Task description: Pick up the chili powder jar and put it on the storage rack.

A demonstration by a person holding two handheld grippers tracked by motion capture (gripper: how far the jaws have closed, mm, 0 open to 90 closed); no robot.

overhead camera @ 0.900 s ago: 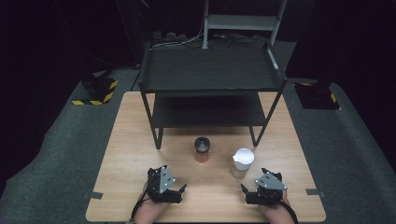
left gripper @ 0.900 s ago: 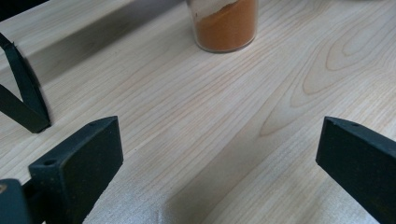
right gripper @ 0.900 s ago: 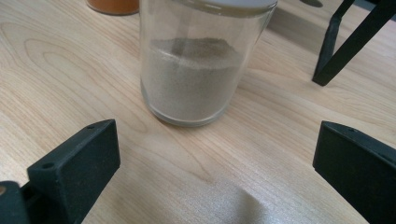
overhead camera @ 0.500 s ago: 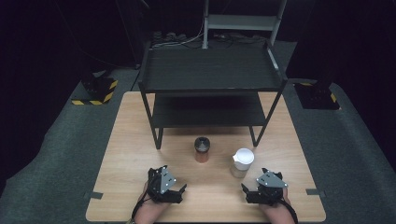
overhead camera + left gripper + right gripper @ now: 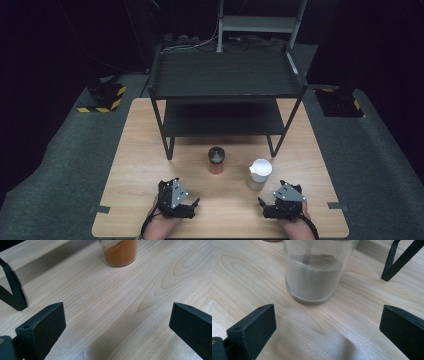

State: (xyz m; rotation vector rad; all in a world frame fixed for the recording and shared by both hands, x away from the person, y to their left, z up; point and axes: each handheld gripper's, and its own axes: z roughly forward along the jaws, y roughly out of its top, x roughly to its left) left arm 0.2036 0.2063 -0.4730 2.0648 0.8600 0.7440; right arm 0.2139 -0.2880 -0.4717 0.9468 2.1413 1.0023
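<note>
High view has the black two-tier shelf at the table's far end, with the white-lidded jar and orange spice jar just in front. Right gripper and left gripper both gape wide, empty. I'd approach each jar square and low, then clamp mid-body.

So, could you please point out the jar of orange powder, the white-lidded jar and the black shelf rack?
jar of orange powder (image 5: 120, 253), left gripper view, glass body.
white-lidded jar (image 5: 261, 167), high view, lid.
black shelf rack (image 5: 225, 75), high view, top shelf.
</note>
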